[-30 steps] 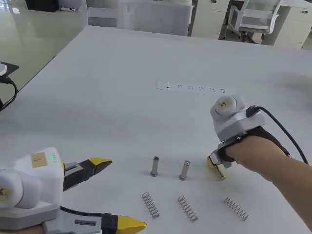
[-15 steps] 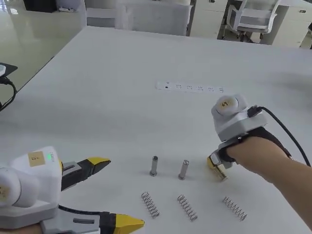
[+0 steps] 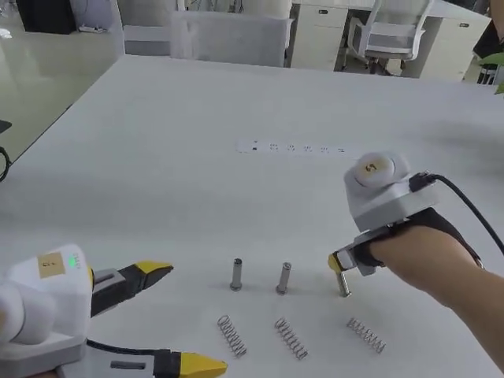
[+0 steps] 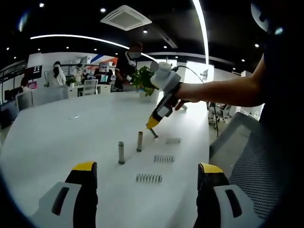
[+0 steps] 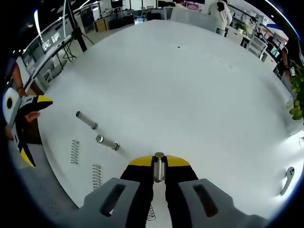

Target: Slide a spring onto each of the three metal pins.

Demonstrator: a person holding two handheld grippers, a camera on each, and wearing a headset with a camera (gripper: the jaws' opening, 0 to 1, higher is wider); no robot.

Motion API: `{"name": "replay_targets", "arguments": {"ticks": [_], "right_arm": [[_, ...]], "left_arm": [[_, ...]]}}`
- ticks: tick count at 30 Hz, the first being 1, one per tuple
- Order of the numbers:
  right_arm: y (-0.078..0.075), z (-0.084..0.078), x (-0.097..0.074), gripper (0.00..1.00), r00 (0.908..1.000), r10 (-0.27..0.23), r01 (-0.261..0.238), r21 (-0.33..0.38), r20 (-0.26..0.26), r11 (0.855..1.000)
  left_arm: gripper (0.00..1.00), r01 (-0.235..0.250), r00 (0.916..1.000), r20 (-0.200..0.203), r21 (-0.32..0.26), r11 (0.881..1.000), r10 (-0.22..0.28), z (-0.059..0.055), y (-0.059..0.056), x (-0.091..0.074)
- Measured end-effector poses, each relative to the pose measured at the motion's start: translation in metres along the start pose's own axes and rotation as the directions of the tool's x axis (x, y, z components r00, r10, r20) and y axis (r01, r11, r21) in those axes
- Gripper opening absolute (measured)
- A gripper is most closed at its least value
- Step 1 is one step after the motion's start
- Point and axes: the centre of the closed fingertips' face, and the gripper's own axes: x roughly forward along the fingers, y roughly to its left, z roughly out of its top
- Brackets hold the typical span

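Two metal pins [image 3: 236, 273] [image 3: 284, 278] stand upright on the white table [image 3: 197, 173]. A third pin [image 3: 344, 283] is at their right, its top clamped in my right gripper [image 3: 340, 264], which is shut on it; in the right gripper view this pin [image 5: 159, 166] sits between the closed yellow tips. Three springs [image 3: 231, 331] [image 3: 290, 337] [image 3: 365, 334] lie flat in a row in front of the pins. My left gripper [image 3: 177, 316] hovers open at the near left, holding nothing. In the left gripper view the nearest spring [image 4: 149, 177] lies ahead between its jaws.
A white power strip [image 3: 290, 147] lies flat farther back on the table. Office chairs [image 3: 386, 35] and cabinets stand beyond the far edge. The left table edge [image 3: 47, 126] drops to the floor. People stand in the distance [image 4: 130, 64].
The head camera has shifted, so everything sits a little lower and left. The right gripper stays shut on the third pin, which looks more upright. The left gripper stays open.
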Motion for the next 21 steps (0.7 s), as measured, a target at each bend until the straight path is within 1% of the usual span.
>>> {"name": "replay_targets", "arguments": {"ticks": [6, 18, 21], "right_arm": [[0.002, -0.002, -0.007, 0.05, 0.9998, 0.004, -0.004, 0.005, 0.021, 1.000], [0.003, -0.007, -0.012, 0.05, 0.9987, 0.004, -0.005, 0.018, 0.051, 1.000], [0.006, -0.008, -0.014, 0.05, 0.9981, 0.009, -0.009, 0.009, 0.062, 1.000]], "left_arm": [[0.84, 0.004, 1.0000, 0.000, 0.006, 1.000, -0.004, 0.004, -0.002, 0.000], [0.84, 0.001, 1.0000, -0.003, 0.016, 1.000, -0.001, 0.006, -0.001, -0.002], [0.84, 0.003, 1.0000, -0.005, 0.020, 1.000, -0.002, 0.006, -0.001, -0.002]]}}
